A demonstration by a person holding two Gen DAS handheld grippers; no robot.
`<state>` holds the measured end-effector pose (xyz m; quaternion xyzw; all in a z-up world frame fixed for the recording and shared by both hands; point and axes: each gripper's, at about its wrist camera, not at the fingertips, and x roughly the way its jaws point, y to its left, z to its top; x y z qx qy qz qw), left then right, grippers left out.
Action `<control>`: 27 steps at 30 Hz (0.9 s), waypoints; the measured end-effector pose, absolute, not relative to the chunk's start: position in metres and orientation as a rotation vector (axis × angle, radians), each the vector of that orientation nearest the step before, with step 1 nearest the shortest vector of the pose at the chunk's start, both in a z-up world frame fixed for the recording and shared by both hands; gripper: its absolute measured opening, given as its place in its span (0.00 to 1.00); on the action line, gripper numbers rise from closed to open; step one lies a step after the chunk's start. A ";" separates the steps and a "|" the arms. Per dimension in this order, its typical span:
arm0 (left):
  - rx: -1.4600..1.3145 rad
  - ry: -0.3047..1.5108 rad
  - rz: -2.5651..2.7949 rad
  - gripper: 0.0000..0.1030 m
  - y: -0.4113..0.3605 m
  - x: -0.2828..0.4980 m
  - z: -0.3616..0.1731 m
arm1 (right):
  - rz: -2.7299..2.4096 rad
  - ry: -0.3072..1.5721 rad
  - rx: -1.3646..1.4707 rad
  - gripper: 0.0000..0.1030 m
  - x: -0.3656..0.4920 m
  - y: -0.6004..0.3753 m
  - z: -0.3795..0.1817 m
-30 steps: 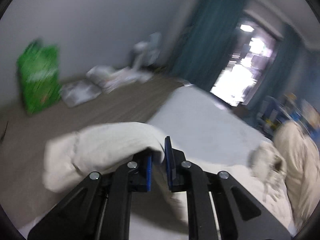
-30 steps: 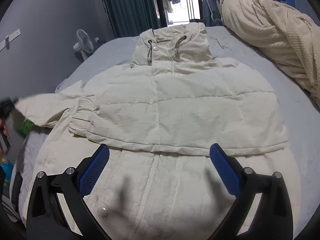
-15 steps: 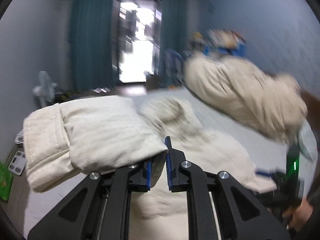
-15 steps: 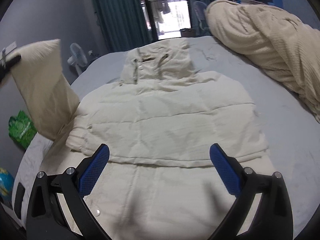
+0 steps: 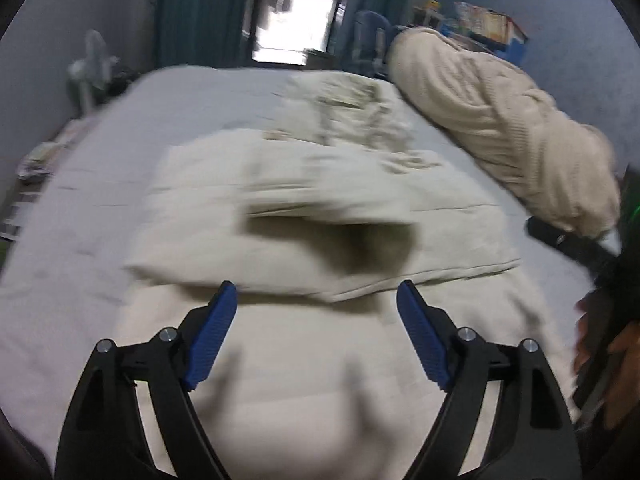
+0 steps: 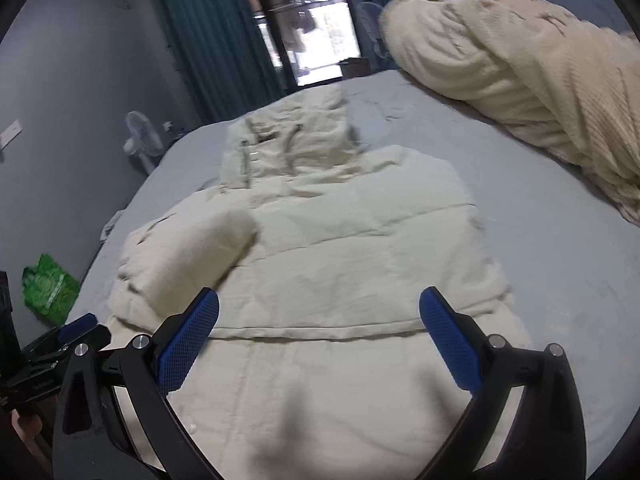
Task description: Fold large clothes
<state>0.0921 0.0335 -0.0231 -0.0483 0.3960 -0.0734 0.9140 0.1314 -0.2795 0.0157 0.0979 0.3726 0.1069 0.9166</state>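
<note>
The left gripper (image 5: 316, 308) has its blue pads spread wide and holds nothing; it hovers above the lower part of the cream jacket (image 5: 320, 216), with no contact visible. At 12 o'clock from it a sleeve (image 5: 320, 196), blurred, lies folded across the jacket's chest. The right gripper (image 6: 320, 312) is likewise spread wide and empty, poised over the jacket's hem end, its pads apart from the fabric. In the right wrist view the jacket (image 6: 340, 264) lies flat on the grey-blue bed (image 6: 560, 248), hood (image 6: 288, 136) toward 12 o'clock, the folded sleeve (image 6: 192, 256) at about 10 o'clock. A cream blanket (image 6: 520, 72) is heaped at 2 o'clock, beside the jacket but apart from it. A green bag (image 6: 48, 288) sits on the floor at 9 o'clock, a fan (image 6: 140, 136) near the curtains (image 6: 208, 32).
</note>
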 end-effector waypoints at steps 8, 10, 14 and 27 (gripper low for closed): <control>-0.104 0.844 0.001 0.78 0.099 0.100 -0.021 | 0.416 0.702 -0.067 0.94 0.140 -0.144 0.016; -0.127 0.876 -0.010 0.78 0.105 0.107 -0.027 | 0.406 0.659 -0.224 0.90 0.143 -0.111 0.008; -0.137 0.896 -0.035 0.78 0.103 0.120 -0.031 | 0.329 0.591 -0.560 0.36 0.148 -0.076 -0.014; -0.191 0.889 -0.086 0.78 0.090 0.140 -0.037 | 0.178 0.820 0.289 0.19 0.171 -0.290 0.008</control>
